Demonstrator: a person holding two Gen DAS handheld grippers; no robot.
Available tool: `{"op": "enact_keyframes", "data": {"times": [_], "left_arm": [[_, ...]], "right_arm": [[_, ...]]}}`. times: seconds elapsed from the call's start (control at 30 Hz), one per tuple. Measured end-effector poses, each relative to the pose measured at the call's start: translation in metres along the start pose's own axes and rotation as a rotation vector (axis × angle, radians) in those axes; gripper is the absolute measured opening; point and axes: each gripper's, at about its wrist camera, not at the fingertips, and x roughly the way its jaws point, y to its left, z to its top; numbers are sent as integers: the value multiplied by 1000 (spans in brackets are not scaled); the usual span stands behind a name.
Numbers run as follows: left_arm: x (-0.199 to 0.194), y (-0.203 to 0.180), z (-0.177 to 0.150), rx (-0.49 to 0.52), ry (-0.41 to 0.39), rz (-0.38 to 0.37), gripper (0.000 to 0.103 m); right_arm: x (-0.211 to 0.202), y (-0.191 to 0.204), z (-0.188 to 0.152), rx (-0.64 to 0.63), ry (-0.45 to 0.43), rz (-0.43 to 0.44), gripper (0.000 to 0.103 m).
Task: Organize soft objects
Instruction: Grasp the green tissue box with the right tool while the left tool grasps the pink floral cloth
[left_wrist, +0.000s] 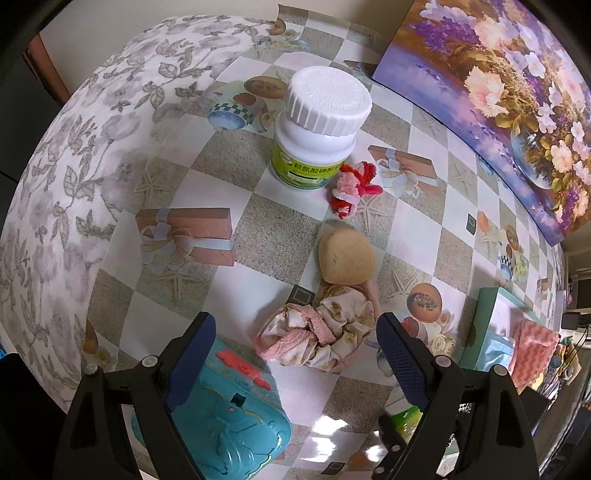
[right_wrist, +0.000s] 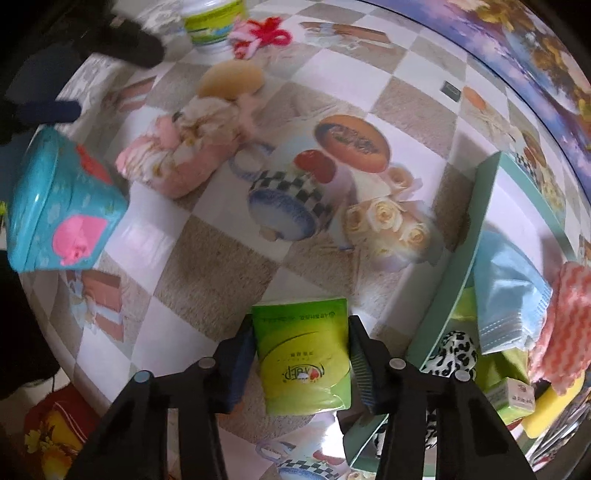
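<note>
From my left hand-held gripper (left_wrist: 295, 369), whose jaws stand wide apart and hold nothing, I look down on a counter (left_wrist: 258, 221) covered in a checkered, picture-printed cloth. At the far left of that view, low down, lies a teal toy case (left_wrist: 236, 417) just under the left finger. Toward the middle stands a white-capped bottle (left_wrist: 317, 129) with a green label, and just beside its base lies a red and pink yarn bow (left_wrist: 351, 188). Below that sits a tan sponge (left_wrist: 345, 256), touching a crumpled floral cloth bundle (left_wrist: 325, 332) that lies between the open fingers, untouched. At the right, a pale green box (right_wrist: 458, 273) holds a blue cloth (right_wrist: 506, 291) and a coral zigzag cloth (right_wrist: 565, 321). My right hand-held gripper (right_wrist: 301, 358) points down just left of that box, its jaws set against both sides of a green tissue pack (right_wrist: 303, 354).
</note>
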Motion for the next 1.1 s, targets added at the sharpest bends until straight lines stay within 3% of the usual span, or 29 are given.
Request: {"op": "enact_keyframes", "data": {"times": [0.63,1.1], "left_arm": [[22,-26,5,94,9,61,89],[53,-54,-2,199,56,117,88]], "right_arm": [[-8,-72,31,143,-59,64,50],[-33,-100,38,182,-99,104,50]]}}
